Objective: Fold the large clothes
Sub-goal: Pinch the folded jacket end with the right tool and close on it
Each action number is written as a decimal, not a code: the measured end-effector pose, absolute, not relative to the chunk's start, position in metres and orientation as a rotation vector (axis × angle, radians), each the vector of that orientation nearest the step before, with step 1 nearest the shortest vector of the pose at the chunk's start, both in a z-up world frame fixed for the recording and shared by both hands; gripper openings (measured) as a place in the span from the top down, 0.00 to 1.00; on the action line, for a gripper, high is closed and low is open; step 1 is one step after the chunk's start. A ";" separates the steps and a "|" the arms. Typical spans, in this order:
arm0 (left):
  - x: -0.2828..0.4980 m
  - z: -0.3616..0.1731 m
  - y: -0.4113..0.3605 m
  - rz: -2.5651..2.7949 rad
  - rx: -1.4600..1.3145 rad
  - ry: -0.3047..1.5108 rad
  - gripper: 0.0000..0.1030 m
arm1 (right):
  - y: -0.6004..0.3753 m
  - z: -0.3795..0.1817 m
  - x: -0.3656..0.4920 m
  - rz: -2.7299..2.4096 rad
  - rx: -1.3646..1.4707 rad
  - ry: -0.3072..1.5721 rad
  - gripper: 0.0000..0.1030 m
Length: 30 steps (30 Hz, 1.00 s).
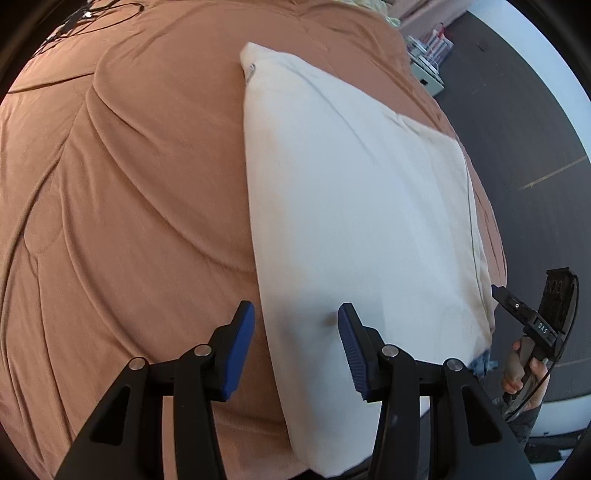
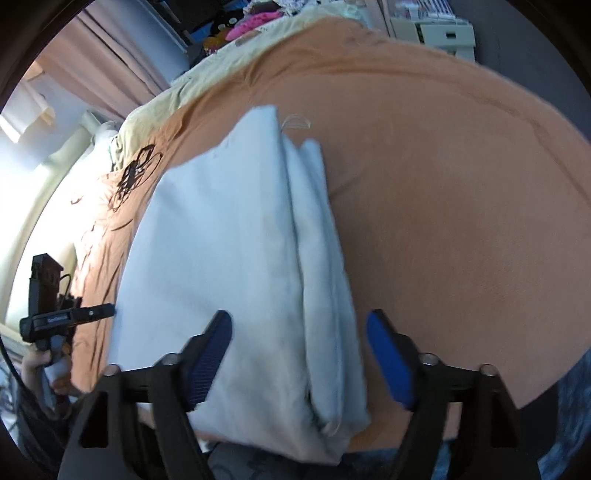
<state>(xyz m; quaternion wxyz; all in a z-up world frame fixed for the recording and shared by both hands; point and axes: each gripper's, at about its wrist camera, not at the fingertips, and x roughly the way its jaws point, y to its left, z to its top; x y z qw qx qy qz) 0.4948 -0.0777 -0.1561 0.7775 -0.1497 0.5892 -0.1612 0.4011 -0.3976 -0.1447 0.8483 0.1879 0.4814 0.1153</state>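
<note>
A white garment lies folded into a long strip on the orange bed cover. My left gripper is open over the strip's near end, and the strip's left edge runs below the gap between its blue pads. In the right wrist view the same garment shows stacked folds along its right side. My right gripper is open and straddles those folds at the near end, with no pad pressing on the cloth. Each gripper also appears at the edge of the other's view: the right gripper and the left gripper.
Black cables lie on the far part of the bed; the same cables lie left of the garment. Storage boxes stand on the dark floor beyond the bed edge. A pale yellow blanket and a curtain are at the back.
</note>
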 end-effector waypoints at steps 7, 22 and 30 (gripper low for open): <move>0.523 -0.162 -0.079 -0.340 -0.354 1.264 0.54 | -0.417 -0.161 0.449 0.329 0.480 1.065 0.25; 0.584 -0.176 -0.083 -0.341 -0.380 1.220 0.40 | -0.410 -0.200 0.543 0.455 0.554 1.138 0.29; 0.610 -0.180 -0.083 -0.311 -0.394 1.188 0.40 | -0.405 -0.210 0.578 0.512 0.642 1.180 0.35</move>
